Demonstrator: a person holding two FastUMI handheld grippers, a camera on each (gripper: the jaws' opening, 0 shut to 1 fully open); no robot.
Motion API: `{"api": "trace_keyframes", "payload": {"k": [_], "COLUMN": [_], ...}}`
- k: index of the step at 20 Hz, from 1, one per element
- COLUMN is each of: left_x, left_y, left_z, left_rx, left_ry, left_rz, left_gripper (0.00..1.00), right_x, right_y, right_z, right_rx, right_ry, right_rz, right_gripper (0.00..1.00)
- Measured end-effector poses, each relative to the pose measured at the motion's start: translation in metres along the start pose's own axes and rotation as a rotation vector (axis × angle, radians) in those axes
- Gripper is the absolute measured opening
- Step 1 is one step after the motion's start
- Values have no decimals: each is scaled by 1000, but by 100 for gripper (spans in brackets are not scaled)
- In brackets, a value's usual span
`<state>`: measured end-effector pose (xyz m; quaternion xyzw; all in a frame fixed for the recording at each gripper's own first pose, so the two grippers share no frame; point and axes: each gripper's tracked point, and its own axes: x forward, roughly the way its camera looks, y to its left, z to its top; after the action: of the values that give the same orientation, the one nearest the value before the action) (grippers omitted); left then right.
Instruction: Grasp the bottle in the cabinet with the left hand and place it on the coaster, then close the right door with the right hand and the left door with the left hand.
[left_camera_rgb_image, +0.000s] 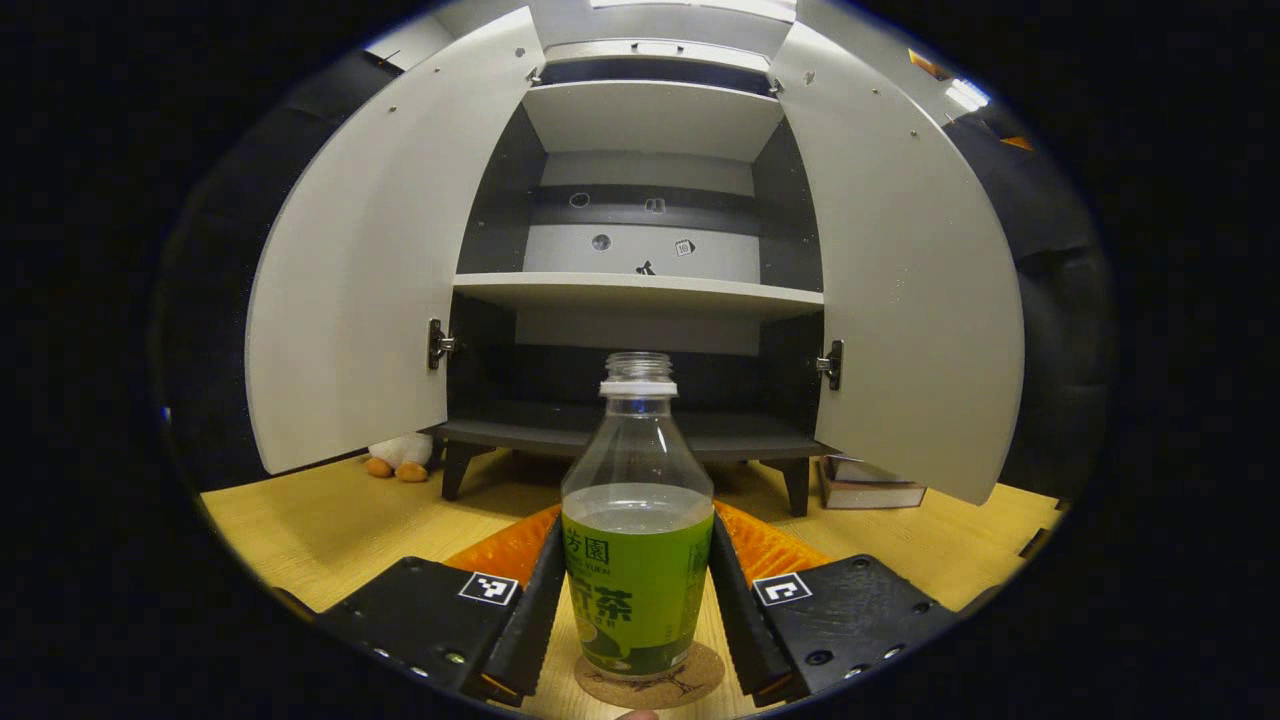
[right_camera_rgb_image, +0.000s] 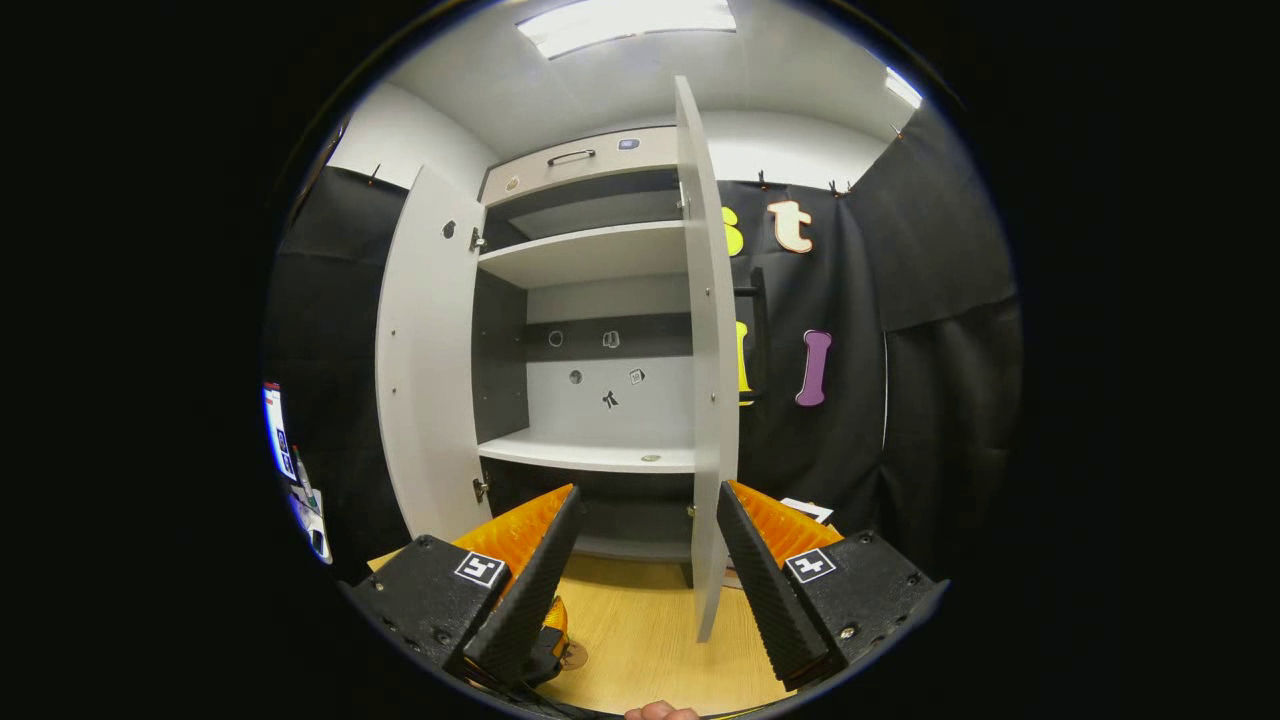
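Left claw (left_camera_rgb_image: 637, 600): fingers one on each side of the bottle (left_camera_rgb_image: 637, 560), close against its label; whether they press on it or stand just off it cannot be told.

Bottle: clear, uncapped, green label, part filled with clear liquid. Stands upright, long axis vertical, open neck pointing up. Its base rests on the round cork coaster (left_camera_rgb_image: 648, 682), which lies on the wooden counter (left_camera_rgb_image: 330, 520).

Beyond the bottle: cabinet (left_camera_rgb_image: 640, 290) on short dark legs, both doors swung wide. Left door (left_camera_rgb_image: 365, 270) and right door (left_camera_rgb_image: 905, 290) are pale grey, with hinges visible at their inner edges. Shelves (left_camera_rgb_image: 640, 292) are pale, interior walls dark. Small stickers on the back panel.

At the cabinet's foot: a white and orange soft toy (left_camera_rgb_image: 400, 455) to the left, a stack of books (left_camera_rgb_image: 870, 485) under the right door.

Right claw (right_camera_rgb_image: 640, 590): open, fingers wide apart, nothing between them. In the right gripper view it faces the right door (right_camera_rgb_image: 708, 350) edge-on, near but apart from it. The cabinet's shelves (right_camera_rgb_image: 590, 455) lie behind, left door (right_camera_rgb_image: 430, 350) farther left.
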<state>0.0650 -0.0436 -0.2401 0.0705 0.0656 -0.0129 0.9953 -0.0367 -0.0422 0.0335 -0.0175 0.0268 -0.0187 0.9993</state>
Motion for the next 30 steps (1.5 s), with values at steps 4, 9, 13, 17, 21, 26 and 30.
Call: {"api": "trace_keyframes", "payload": {"k": [4,9,13,17,21,26,30], "left_x": [-4,-7,-6,-7,-13,-28,-45], "left_y": [-4,-3,-4,-2,-4,-6,-5], "left_z": [-4,-3,-9,-8,14,67,120], "left_rx": [32,35,44,15,26,-14,-59], "left_ry": [-39,-49,-11,6,-16,-80,-81], "left_rz": [-1,20,-5,-8,-36,-76,-96], "left_gripper": [70,72,75,88,96,96,95], "right_x": [-1,-2,-3,-4,-2,4,12], "right_y": [0,2,2,-2,-4,-4,1], "right_z": [-2,-8,-10,-12,-17,-20,-27], "right_rx": [-22,-26,-21,-3,10,31,27], "right_ry": [18,39,38,39,43,10,-17], "right_rz": [-3,-1,1,-7,-11,-6,10], "right_gripper": [84,84,84,84,84,84,84]}}
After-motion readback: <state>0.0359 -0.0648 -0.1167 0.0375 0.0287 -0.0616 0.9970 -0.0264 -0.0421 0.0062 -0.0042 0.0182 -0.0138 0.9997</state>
